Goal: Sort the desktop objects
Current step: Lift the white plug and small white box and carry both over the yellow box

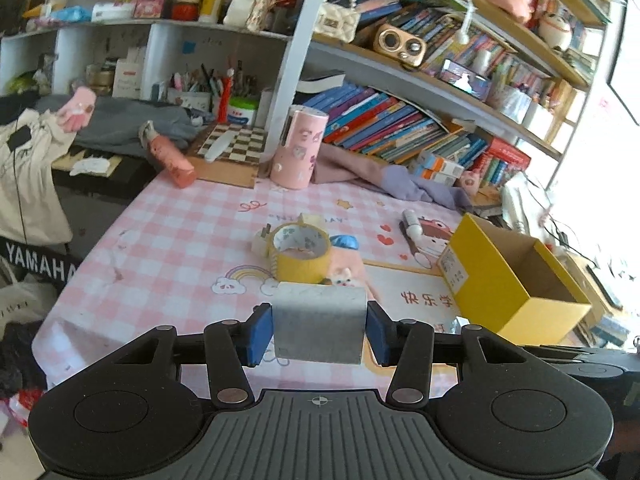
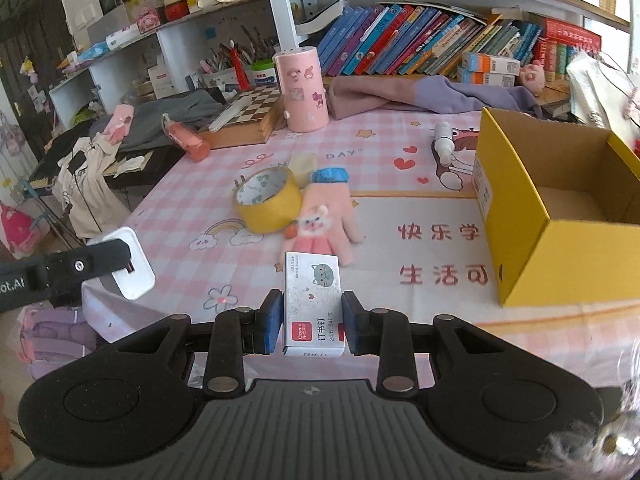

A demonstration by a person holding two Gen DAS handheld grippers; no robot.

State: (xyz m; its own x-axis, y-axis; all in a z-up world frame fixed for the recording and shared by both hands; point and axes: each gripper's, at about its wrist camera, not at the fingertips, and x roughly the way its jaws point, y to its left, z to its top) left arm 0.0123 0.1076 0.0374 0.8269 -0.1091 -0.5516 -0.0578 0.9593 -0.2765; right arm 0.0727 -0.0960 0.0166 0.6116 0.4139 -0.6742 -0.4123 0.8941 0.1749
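Above the near edge of the pink checked table [image 2: 168, 184], the right gripper [image 2: 312, 326] is clamped on a small staple box [image 2: 313, 304]. The left gripper [image 1: 320, 330] grips a white block [image 1: 320, 326] between its blue pads. The open yellow box [image 2: 516, 216] sits to the right, with the tape roll [image 2: 268, 200] and pink glove [image 2: 324, 220] farther off at centre.

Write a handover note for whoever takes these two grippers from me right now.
Left gripper: shut on a white block, held clear of the table.
Right gripper: shut on a staple box, also lifted.
Yellow box: open, at the table's right side; the part of its inside that shows is empty.
Still on the table: tape, glove, bottle.
Done: two items picked up.
Left: probably drop both into the yellow box, then clear the other three.
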